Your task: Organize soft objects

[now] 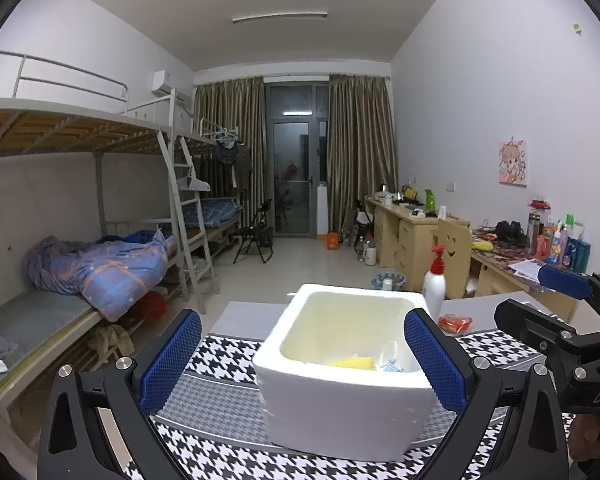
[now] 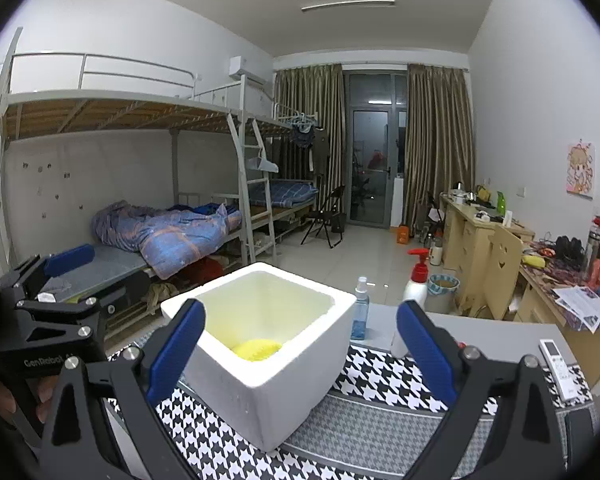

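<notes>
I see a bunk bed (image 2: 140, 184) with a rumpled blue quilt (image 2: 168, 236) along the left wall. A red-capped pump bottle (image 1: 435, 280) and a blue spray bottle (image 2: 360, 312) stand on my desk (image 2: 480, 332)

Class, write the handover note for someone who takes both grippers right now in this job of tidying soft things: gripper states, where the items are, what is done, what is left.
Left gripper: open, empty, jaws either side of the white foam box without touching.
Right gripper: open, empty, in front of the box.
The box stands on the checked cloth. Inside lie a yellow soft thing and something pale blue and white, too hidden to name.
Done: those are in the box.
Left: a red packet sits behind the box; whether it belongs in is unclear.
</notes>
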A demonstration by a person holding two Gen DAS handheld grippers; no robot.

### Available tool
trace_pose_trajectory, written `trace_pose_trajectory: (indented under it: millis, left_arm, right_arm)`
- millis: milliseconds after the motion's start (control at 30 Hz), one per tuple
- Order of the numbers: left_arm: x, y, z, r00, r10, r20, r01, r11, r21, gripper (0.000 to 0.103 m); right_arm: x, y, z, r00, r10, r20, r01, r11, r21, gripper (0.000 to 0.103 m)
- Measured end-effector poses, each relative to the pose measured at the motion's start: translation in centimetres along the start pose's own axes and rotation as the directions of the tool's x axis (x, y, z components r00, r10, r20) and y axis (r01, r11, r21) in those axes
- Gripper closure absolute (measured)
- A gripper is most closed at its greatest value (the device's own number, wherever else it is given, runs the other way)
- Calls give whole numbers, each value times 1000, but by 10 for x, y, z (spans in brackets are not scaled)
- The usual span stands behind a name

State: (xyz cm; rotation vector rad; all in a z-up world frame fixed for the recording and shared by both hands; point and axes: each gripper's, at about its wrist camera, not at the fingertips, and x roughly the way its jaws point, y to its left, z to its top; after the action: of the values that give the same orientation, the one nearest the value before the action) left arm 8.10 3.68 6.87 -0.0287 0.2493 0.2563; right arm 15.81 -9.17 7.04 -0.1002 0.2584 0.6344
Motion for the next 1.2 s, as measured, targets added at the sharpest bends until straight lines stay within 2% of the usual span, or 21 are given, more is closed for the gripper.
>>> trace_pose_trajectory:
  millis: [533,1200]
  left_arm:
    - [-28,-22,-7,998,-42,54,41,999,14,1]
    - [-28,-27,-27,996,-64,70,64,998,-7,1]
  right_arm:
    - [-23,-12,-16,999,-39,27,38,999,29,1]
    - [-37,-23,-45,994,-96,55,94,994,47,1]
